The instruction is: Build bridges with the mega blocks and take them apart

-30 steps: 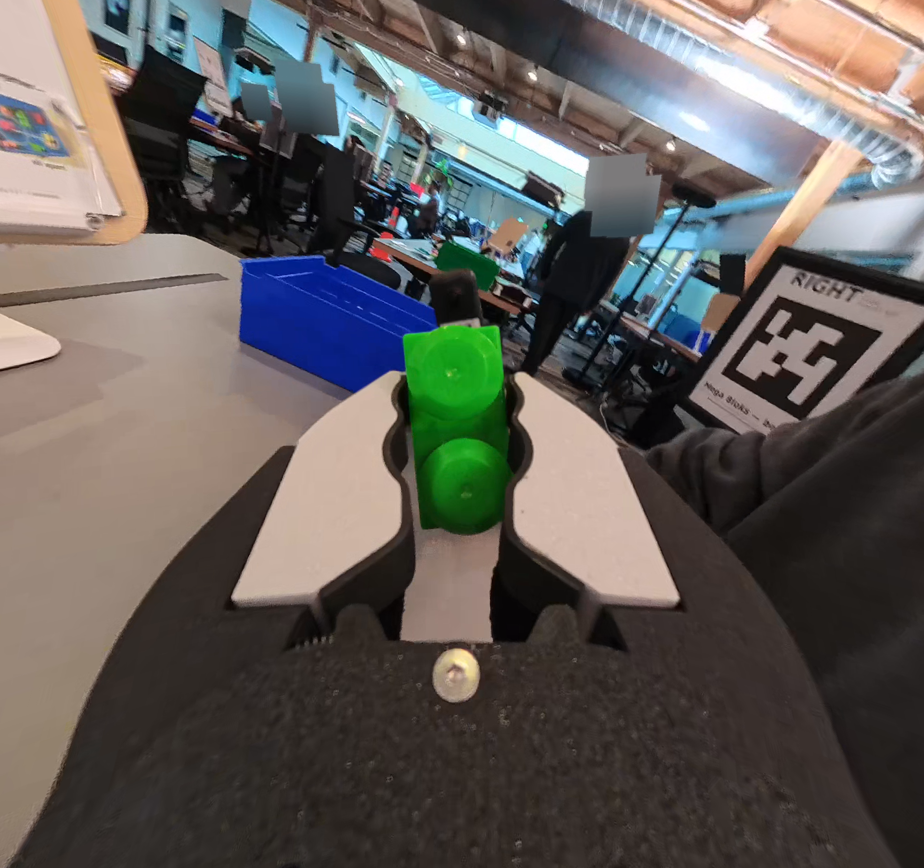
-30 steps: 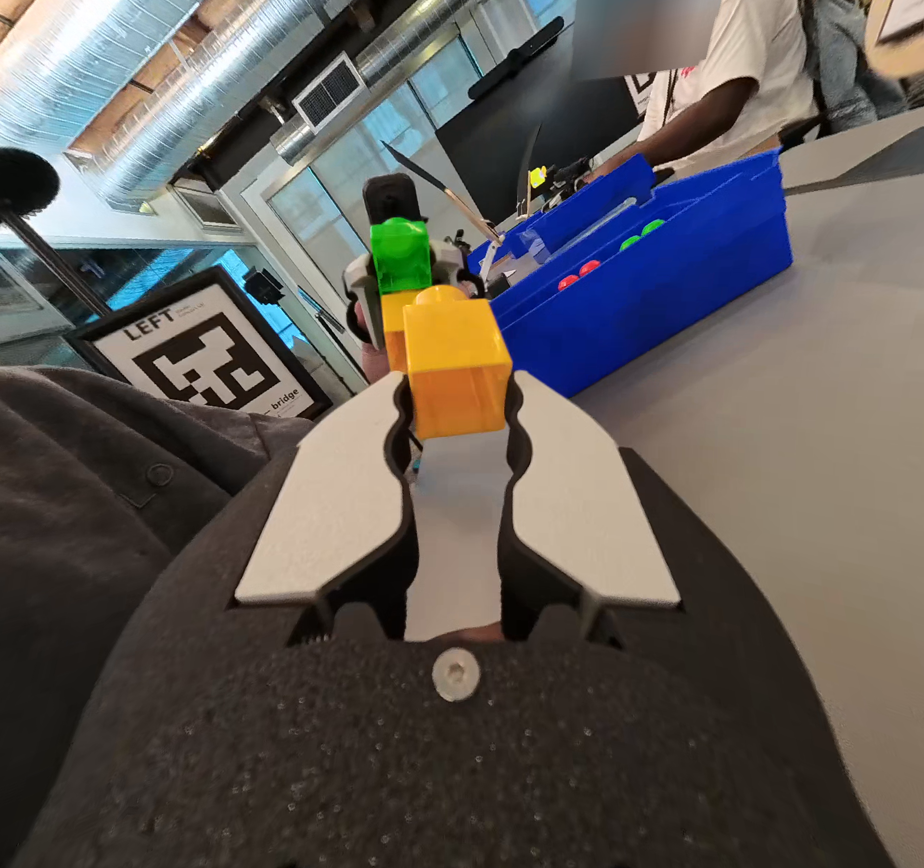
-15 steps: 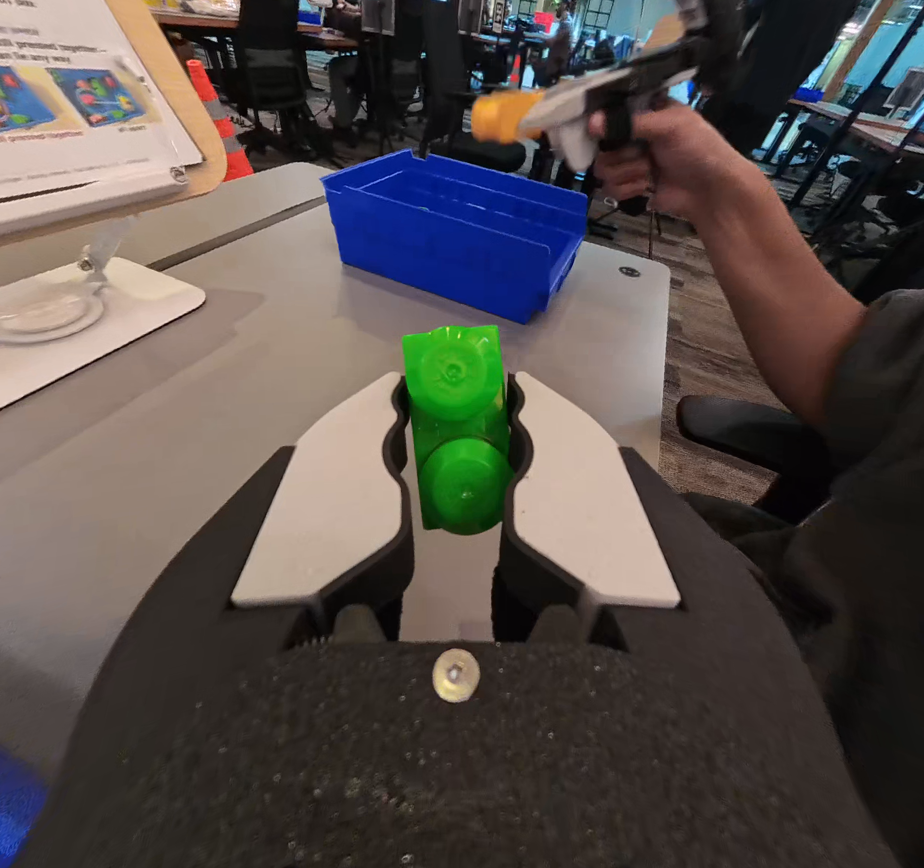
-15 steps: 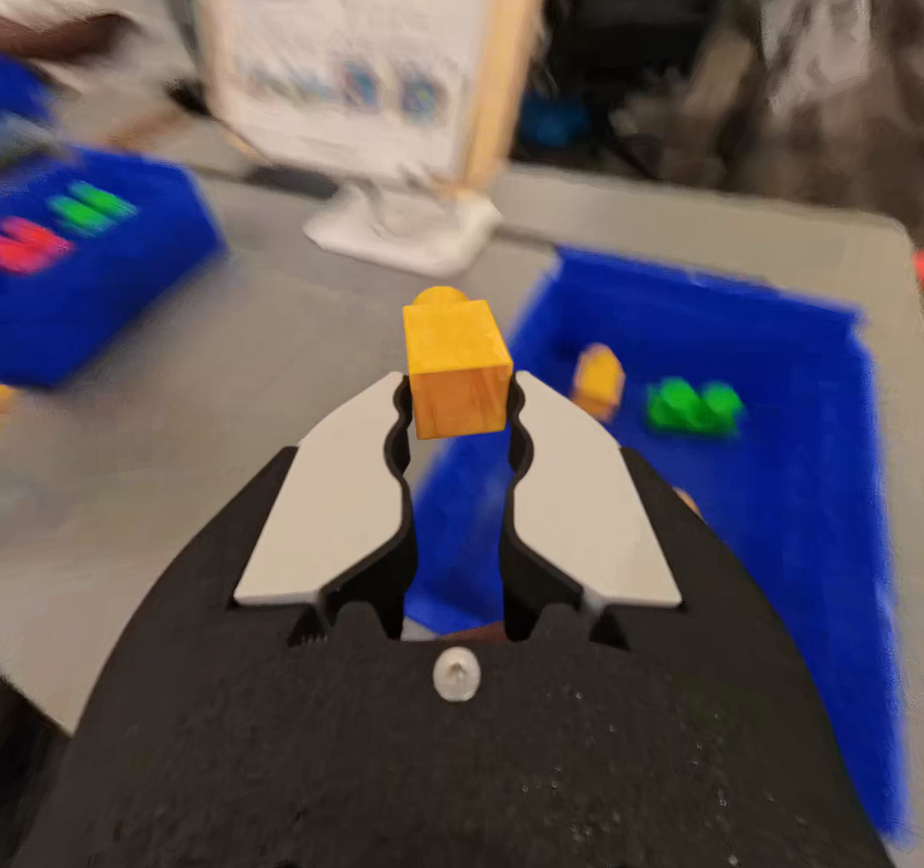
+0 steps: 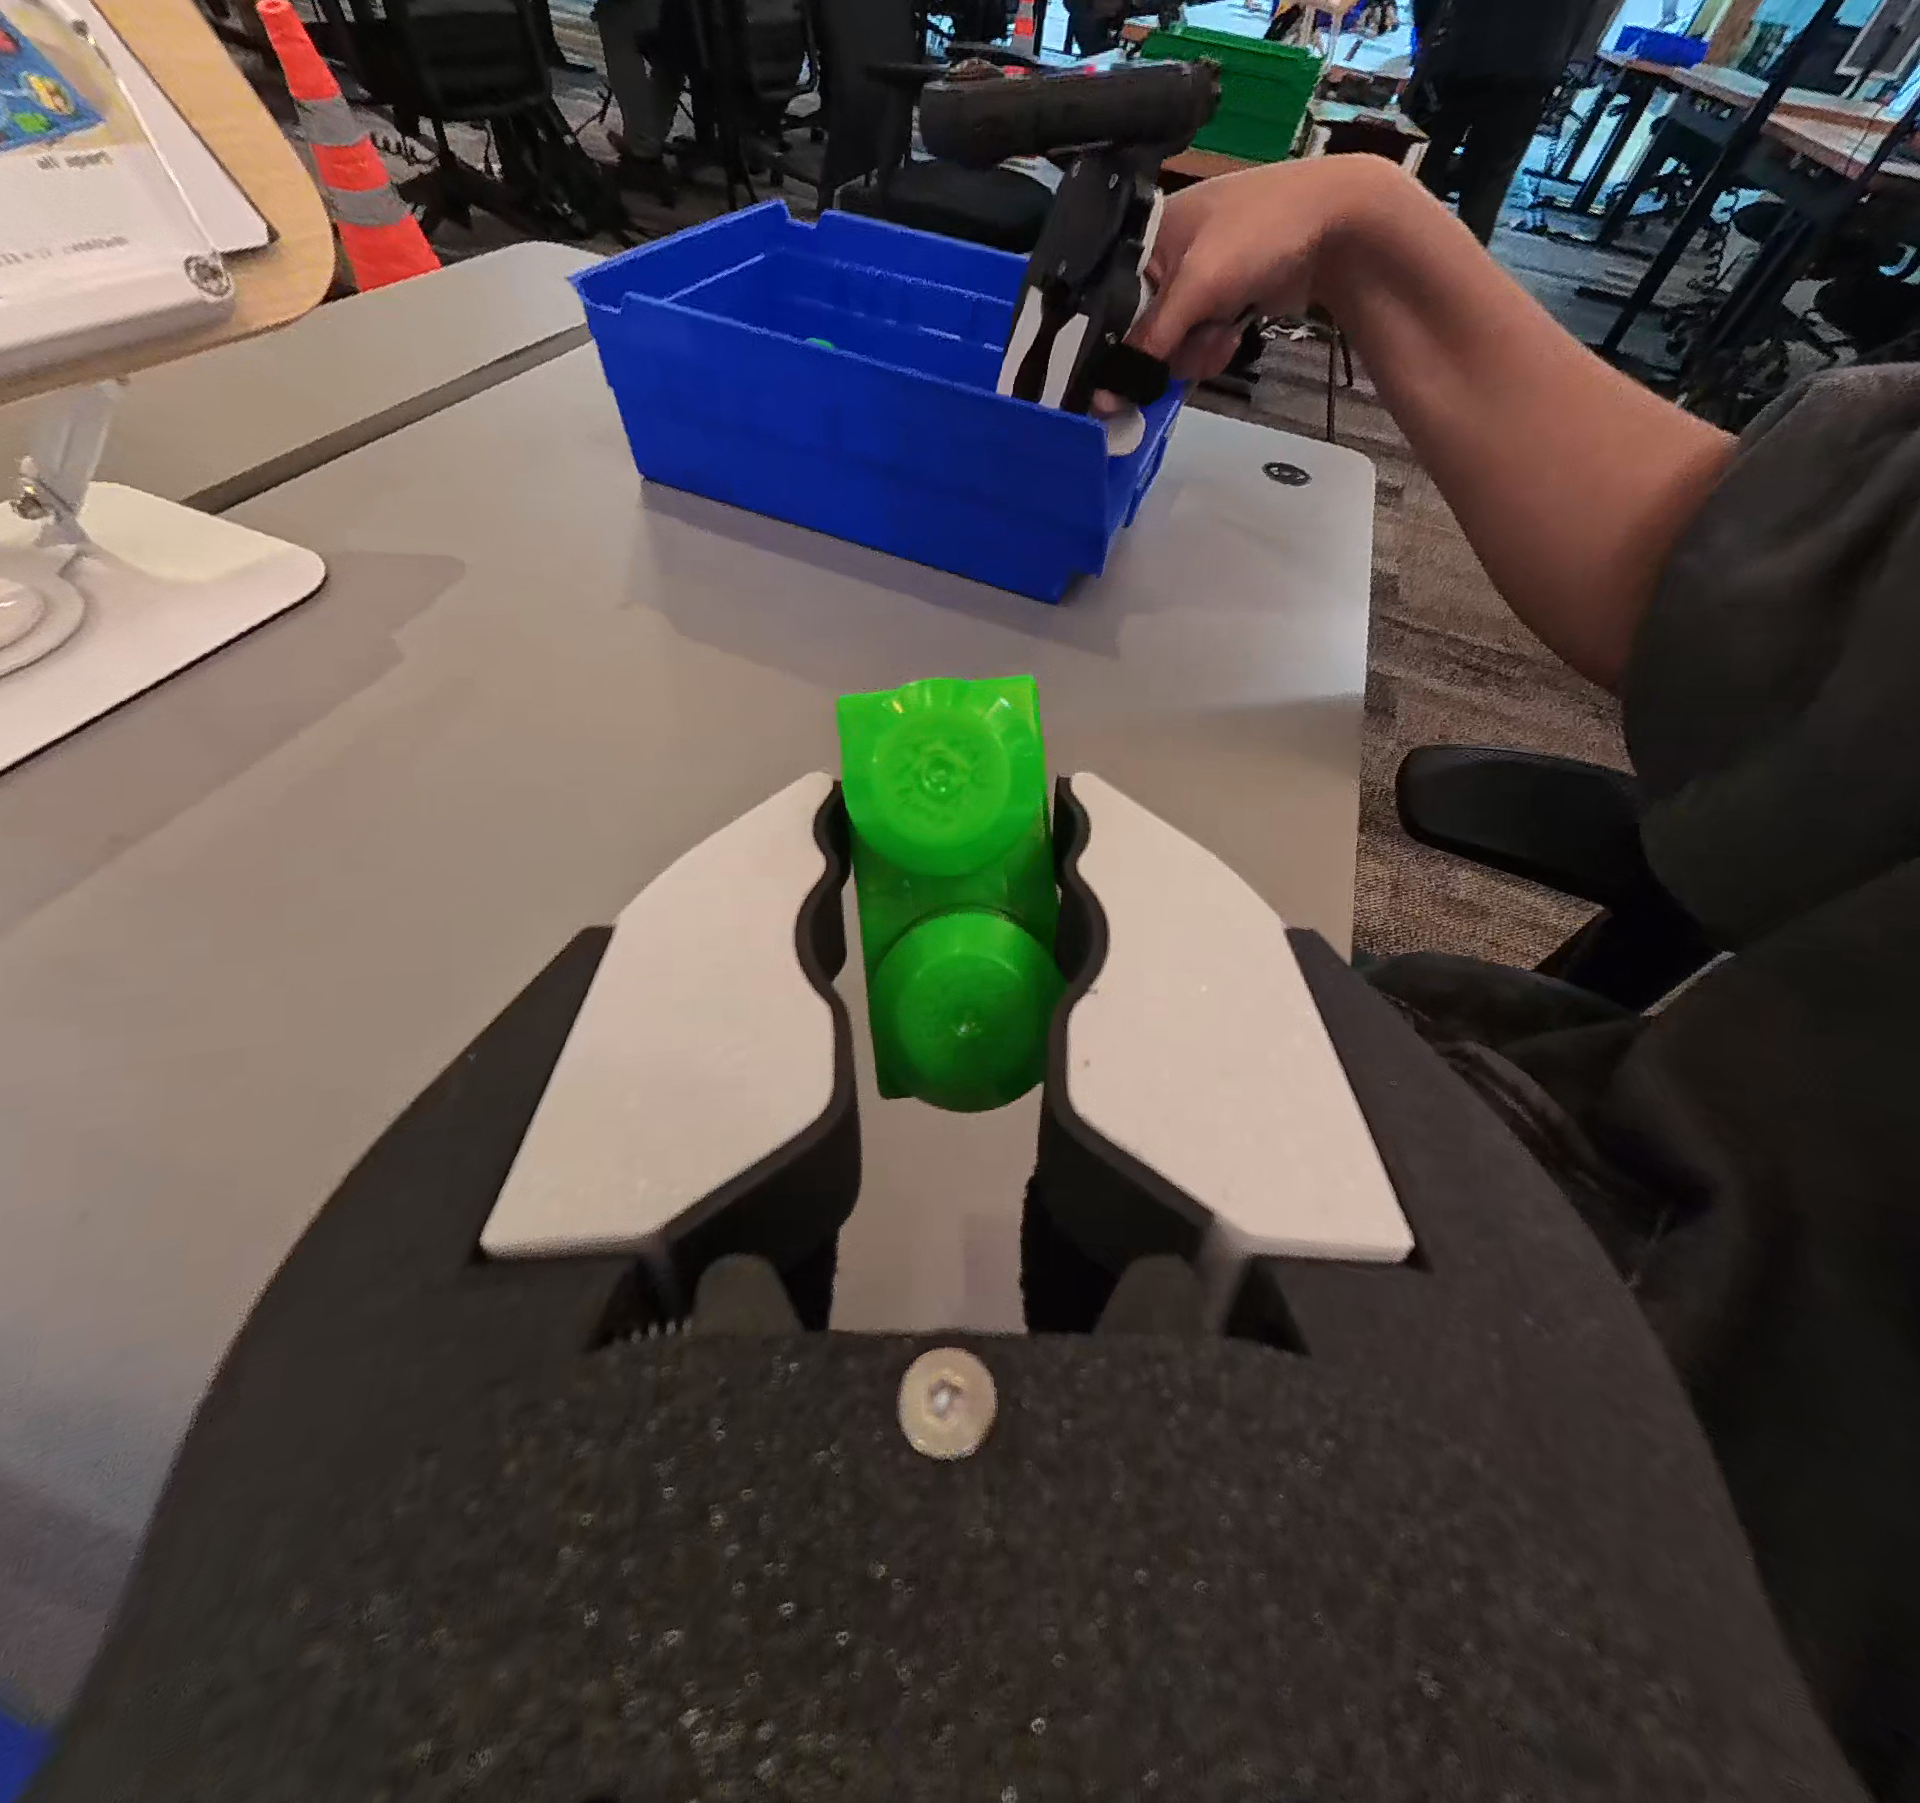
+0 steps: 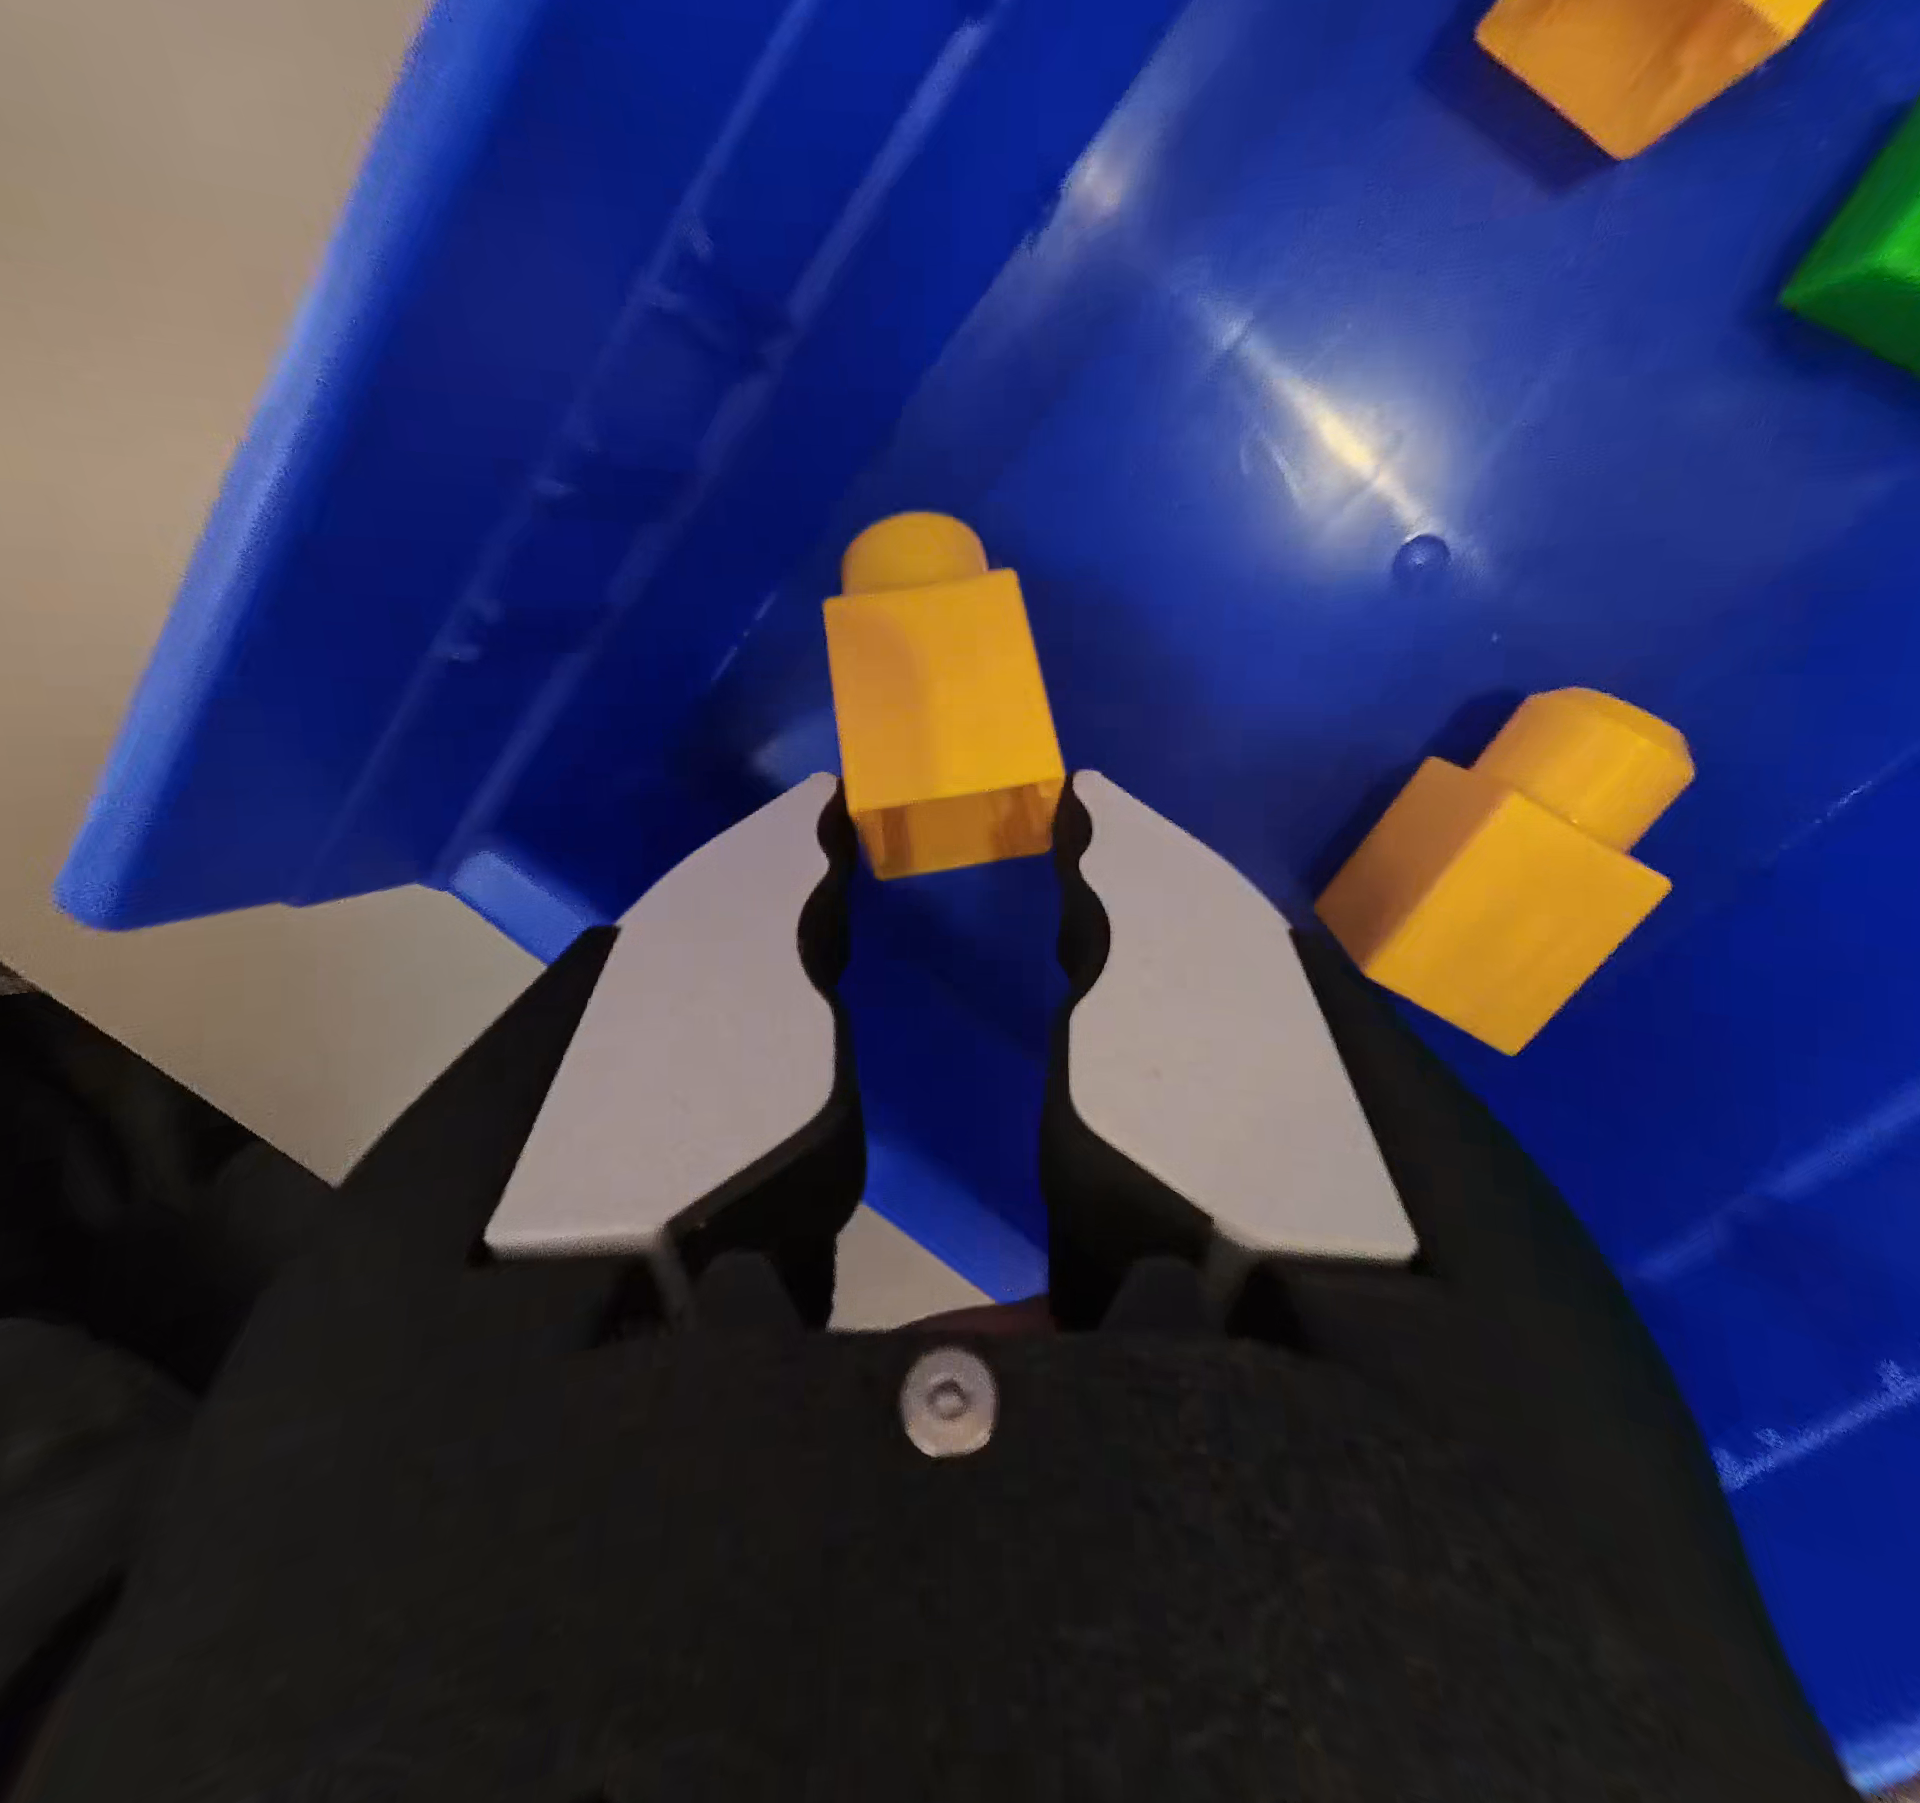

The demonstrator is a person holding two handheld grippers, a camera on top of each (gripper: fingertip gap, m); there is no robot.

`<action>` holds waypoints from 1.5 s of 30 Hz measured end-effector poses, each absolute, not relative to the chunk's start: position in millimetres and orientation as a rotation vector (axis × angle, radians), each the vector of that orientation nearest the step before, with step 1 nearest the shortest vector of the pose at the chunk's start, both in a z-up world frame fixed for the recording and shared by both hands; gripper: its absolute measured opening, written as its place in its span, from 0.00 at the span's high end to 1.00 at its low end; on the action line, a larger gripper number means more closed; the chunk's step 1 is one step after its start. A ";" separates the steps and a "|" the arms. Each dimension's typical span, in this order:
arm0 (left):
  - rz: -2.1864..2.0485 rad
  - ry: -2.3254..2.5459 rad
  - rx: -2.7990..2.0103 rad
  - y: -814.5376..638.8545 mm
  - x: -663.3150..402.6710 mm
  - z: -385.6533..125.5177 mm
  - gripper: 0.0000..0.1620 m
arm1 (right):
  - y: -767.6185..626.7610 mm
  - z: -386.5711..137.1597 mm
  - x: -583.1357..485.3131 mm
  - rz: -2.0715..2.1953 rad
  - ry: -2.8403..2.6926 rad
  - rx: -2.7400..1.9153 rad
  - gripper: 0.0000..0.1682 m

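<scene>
Counts, both views:
- Grippers: 2, the left gripper [image 5: 948, 797] and the right gripper [image 6: 951, 789].
- Bin [image 5: 852, 423]: 1 blue, at the table's [image 5: 436, 818] far right corner.
- Yellow blocks: 3. One [image 6: 940, 714] between the right fingers, two loose on the bin floor [image 6: 1496, 870] [image 6: 1662, 18].
- Green blocks: 2. One [image 5: 951, 891] in the left gripper, one [image 6: 1870, 267] cut off at the frame edge in the bin.
- Cone [image 5: 338, 153]: 1.
</scene>
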State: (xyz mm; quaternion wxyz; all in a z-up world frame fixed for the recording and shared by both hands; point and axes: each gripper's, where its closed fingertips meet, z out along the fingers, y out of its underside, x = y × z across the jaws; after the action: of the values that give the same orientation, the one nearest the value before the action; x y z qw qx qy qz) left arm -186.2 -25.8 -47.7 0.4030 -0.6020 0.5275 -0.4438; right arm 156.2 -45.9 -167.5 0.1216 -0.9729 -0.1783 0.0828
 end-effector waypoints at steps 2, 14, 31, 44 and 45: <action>-1.134 1.324 -1.539 -23.9 -186.8 -50.3 0.77 | -50.7 -173.3 162.1 0.237 -0.501 -2.889 0.74; -1.318 1.409 -1.529 -26.9 -186.8 -42.7 0.77 | -45.5 -51.0 -79.4 0.589 -0.976 -1.956 0.71; -1.300 1.546 -1.391 -38.5 -198.8 -15.5 0.78 | -53.3 -129.2 -138.4 0.622 -1.283 -2.057 0.79; -1.042 1.581 -1.509 -48.1 -187.7 -76.3 0.77 | -32.7 -21.5 131.6 -0.034 -0.321 -2.136 0.79; -1.049 1.587 -1.515 -49.2 -186.3 -77.8 0.77 | -29.5 -29.2 156.4 -0.074 -0.236 -2.191 0.79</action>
State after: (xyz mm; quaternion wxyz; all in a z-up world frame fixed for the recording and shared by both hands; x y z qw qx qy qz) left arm -186.3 -49.2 -77.8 0.3473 -0.5841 0.6120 -0.4045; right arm 156.4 -29.5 -29.2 0.4514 -0.8867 -0.0956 -0.0298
